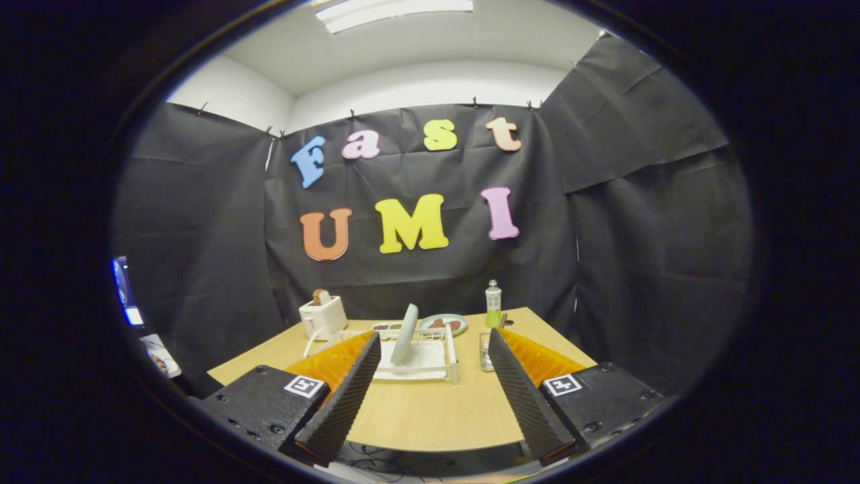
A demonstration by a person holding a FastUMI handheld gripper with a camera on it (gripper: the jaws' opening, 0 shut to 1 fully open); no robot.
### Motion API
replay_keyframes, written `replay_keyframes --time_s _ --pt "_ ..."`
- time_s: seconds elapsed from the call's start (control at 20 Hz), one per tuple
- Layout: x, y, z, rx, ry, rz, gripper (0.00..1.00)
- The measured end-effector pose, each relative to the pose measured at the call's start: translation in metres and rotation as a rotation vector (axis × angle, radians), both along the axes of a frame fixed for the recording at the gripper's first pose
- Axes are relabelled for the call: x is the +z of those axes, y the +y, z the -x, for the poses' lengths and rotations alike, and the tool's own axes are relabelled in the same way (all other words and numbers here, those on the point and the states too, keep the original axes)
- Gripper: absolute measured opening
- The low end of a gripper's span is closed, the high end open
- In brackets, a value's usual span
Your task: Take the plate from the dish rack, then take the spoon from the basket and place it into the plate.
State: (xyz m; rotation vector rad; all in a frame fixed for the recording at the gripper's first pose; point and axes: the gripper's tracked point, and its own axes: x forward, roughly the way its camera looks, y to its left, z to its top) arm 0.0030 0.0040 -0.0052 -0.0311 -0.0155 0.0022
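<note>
A pale green plate (405, 333) stands on edge in the white dish rack (451, 356) on the wooden table, beyond my fingertips and slightly left of their midline. A small metal basket (485, 351) sits just right of the rack, close to the right finger; I cannot make out the spoon in it. My gripper (435, 343) is open, held back from the table's near edge, with nothing between its fingers.
A white toaster (322, 316) with bread stands at the back left of the table (430, 417). A second plate (443, 324) with food lies behind the rack. A green-liquid bottle (493, 304) stands at the back right.
</note>
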Motion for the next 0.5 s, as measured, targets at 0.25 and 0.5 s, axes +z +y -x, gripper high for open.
replay_keyframes --time_s 0.25,0.5 --pt "-0.005 0.004 -0.005 0.005 0.011 0.018 1.0" --pt "-0.008 0.007 -0.023 -0.011 0.035 0.02 1.0"
